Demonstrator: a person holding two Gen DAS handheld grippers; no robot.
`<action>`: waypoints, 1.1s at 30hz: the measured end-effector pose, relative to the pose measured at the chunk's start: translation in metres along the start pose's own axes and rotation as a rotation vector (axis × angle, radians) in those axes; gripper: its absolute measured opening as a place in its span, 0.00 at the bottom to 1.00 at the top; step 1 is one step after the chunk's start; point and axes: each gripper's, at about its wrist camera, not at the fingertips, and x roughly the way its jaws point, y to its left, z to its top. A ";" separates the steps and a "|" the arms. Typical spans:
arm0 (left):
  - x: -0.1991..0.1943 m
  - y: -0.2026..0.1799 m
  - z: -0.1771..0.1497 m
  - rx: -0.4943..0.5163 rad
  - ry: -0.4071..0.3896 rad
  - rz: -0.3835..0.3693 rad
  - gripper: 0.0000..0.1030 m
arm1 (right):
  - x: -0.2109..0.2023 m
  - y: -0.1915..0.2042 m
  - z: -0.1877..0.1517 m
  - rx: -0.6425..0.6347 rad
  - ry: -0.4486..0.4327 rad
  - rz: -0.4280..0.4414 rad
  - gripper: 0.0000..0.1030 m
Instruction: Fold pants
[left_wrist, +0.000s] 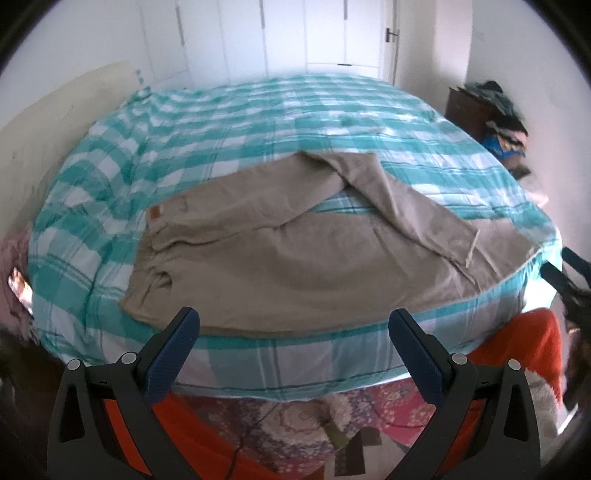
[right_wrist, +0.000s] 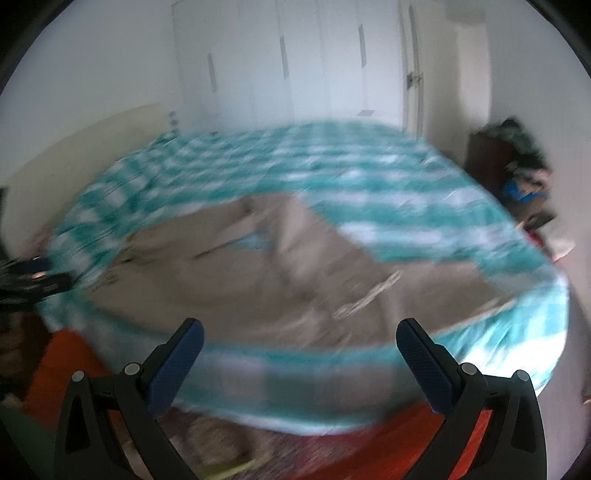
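Both claws, left (left_wrist: 293, 332) and right (right_wrist: 299, 343), hang released before the bed (left_wrist: 258, 362); grabbing only the khaki pants' (left_wrist: 295, 266) doubled-back leg at two o'clock risks a crooked fold.

checked bedspread (left_wrist: 229, 122), white wardrobe (left_wrist: 295, 33), clothes pile (left_wrist: 502, 110)

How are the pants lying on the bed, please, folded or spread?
Mostly spread: the pants lie flat on the bed, one leg doubled back across the other.

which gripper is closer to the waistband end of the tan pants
Left. The left gripper hovers open off the bed's near edge, by the waistband end of the tan cotton pants. The right gripper, also open, sits toward the hem end.
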 end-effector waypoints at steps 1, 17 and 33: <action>0.004 0.002 -0.002 -0.010 0.015 -0.004 0.99 | 0.011 -0.006 0.003 -0.009 0.004 -0.010 1.00; 0.045 0.038 -0.010 -0.115 0.122 0.032 0.99 | 0.227 0.000 0.026 -0.407 0.296 -0.094 0.06; 0.106 0.032 0.016 -0.147 0.226 0.022 0.99 | 0.243 -0.148 0.407 -0.163 0.086 -0.209 0.34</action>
